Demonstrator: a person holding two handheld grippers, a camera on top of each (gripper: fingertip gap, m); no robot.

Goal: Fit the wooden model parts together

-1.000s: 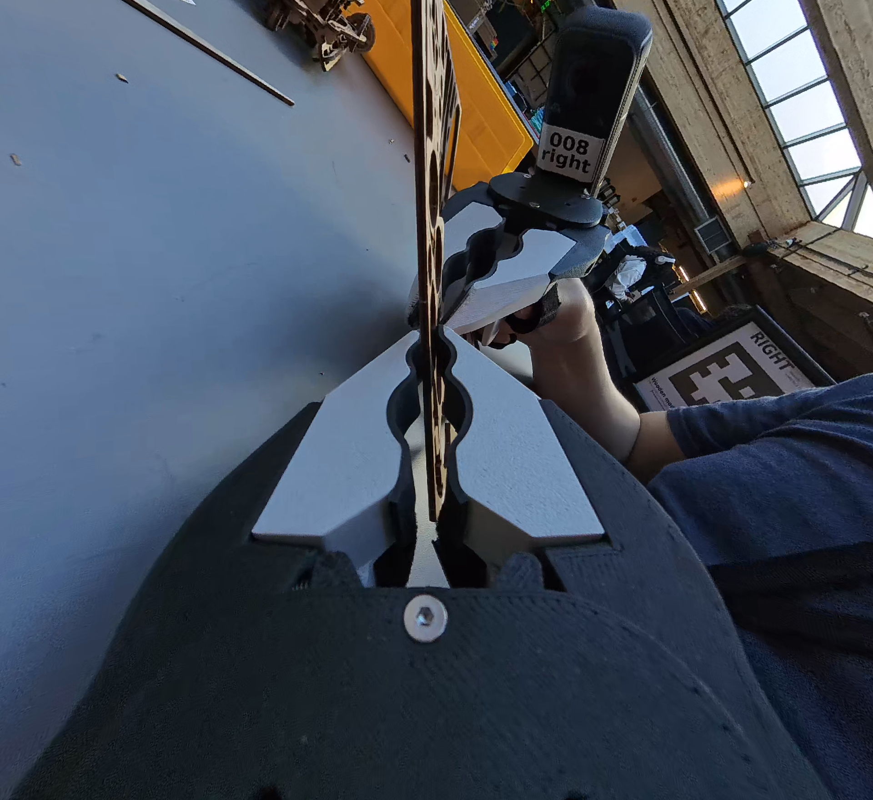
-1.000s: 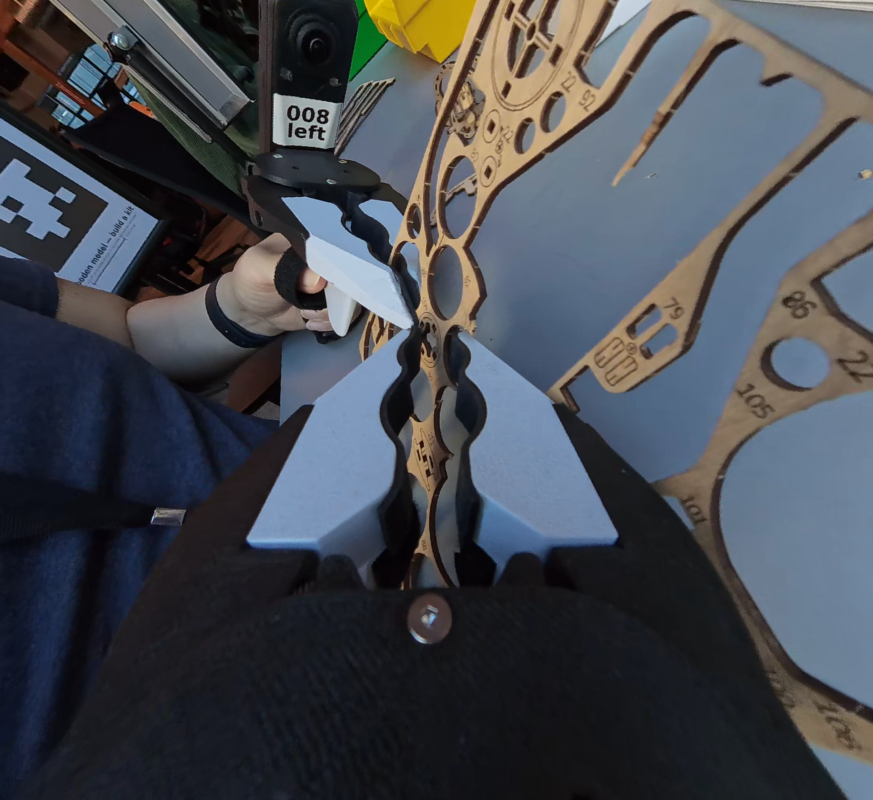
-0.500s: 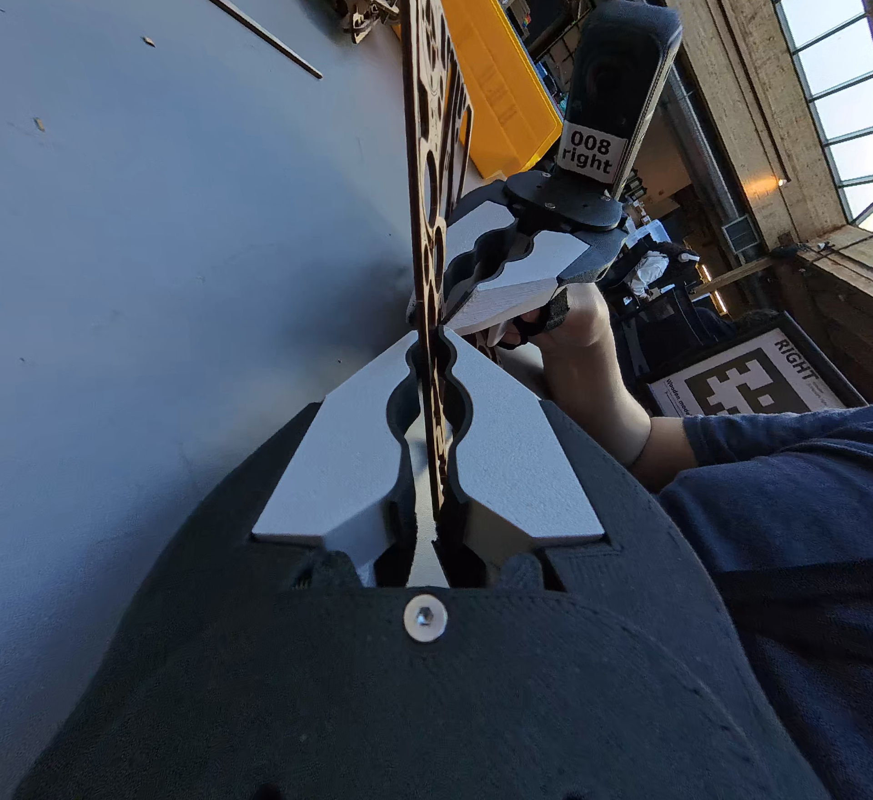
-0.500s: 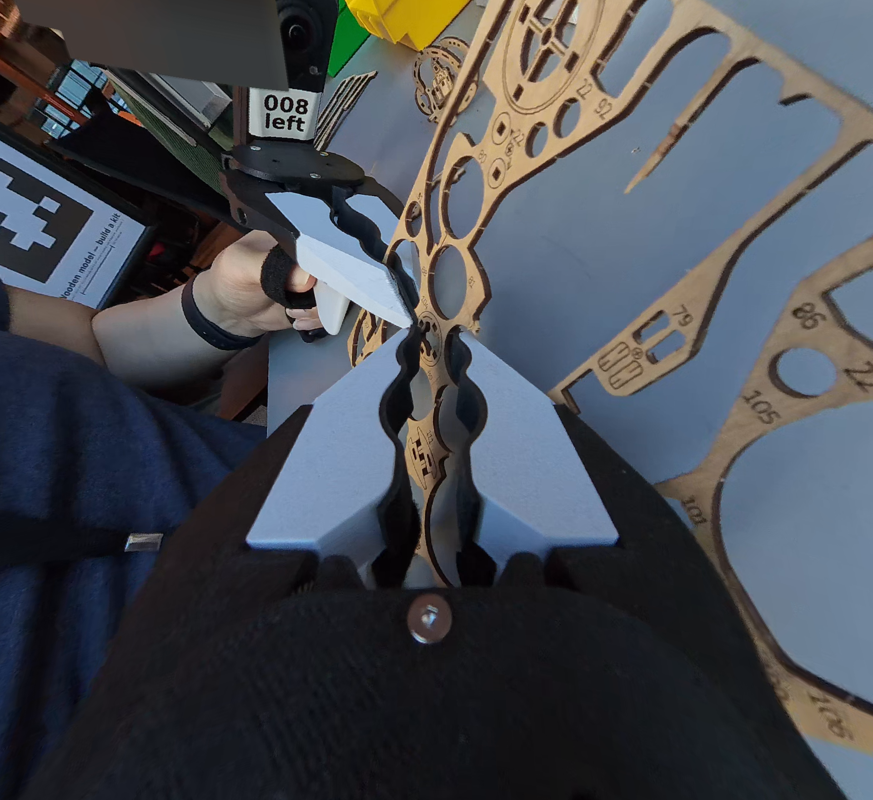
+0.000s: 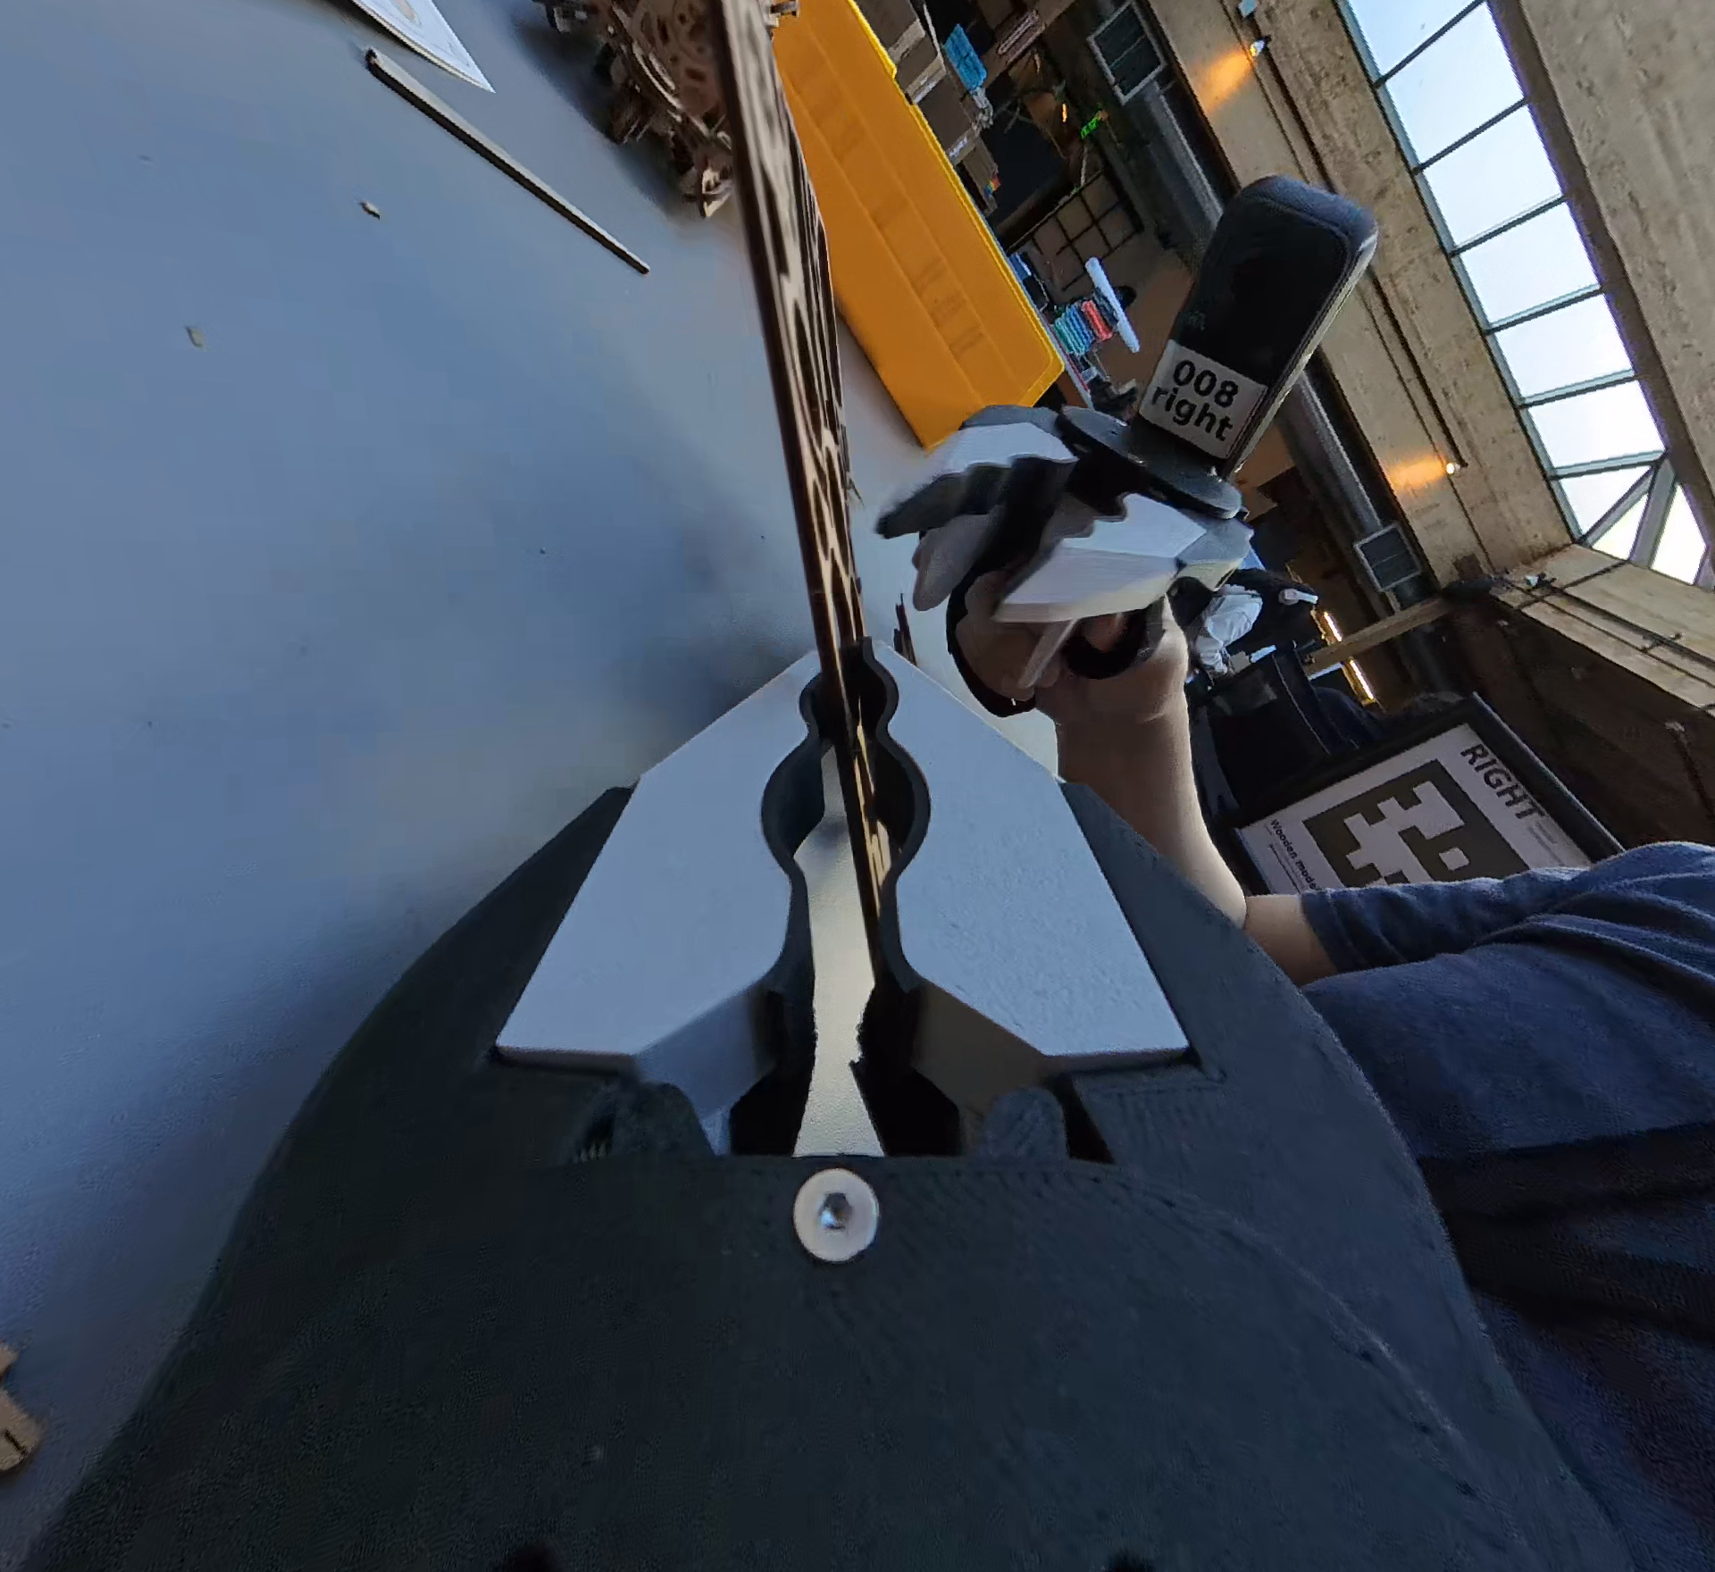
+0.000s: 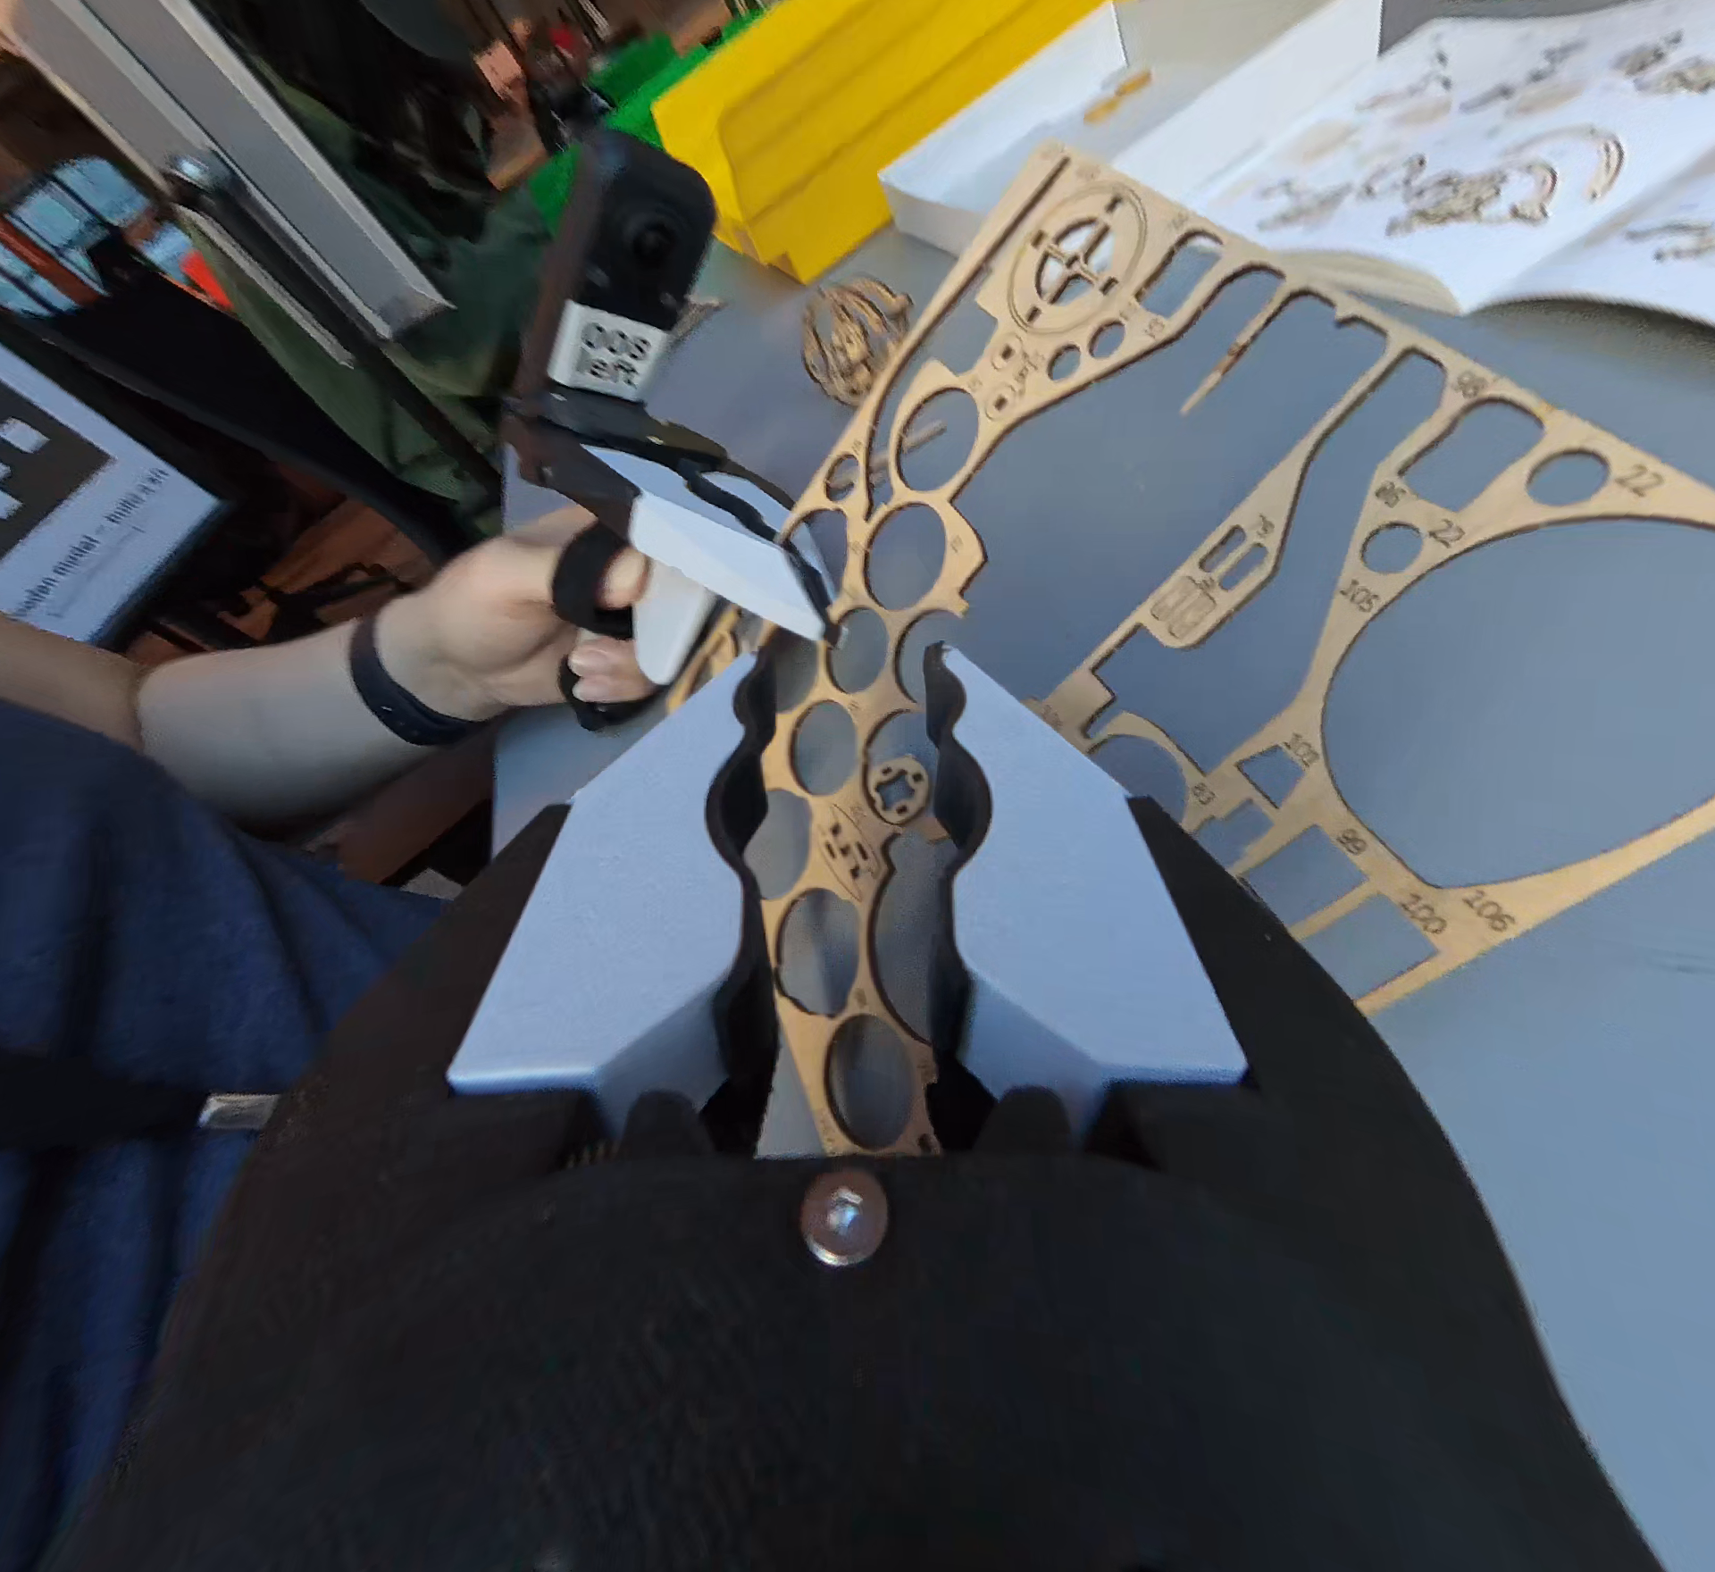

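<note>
My grippers are black with pale grey fingers, and the wooden sheet is tan with dark burnt cut edges. Table is flat grey, bin behind is bright yellow.

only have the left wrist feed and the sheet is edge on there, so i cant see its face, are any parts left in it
observer: mostly empty holes, but a spoked wheel sits uncut near the far end of the wooden sheet
operator: anything close to my grip
observer: the left tool pinches the sheet's edge beside an empty round hole, and a small notched ring sits just past that hole
operator: can the right tool get at that ring
observer: probably, the right tool is open and the ring shows straight through the gap between its fingers
</note>
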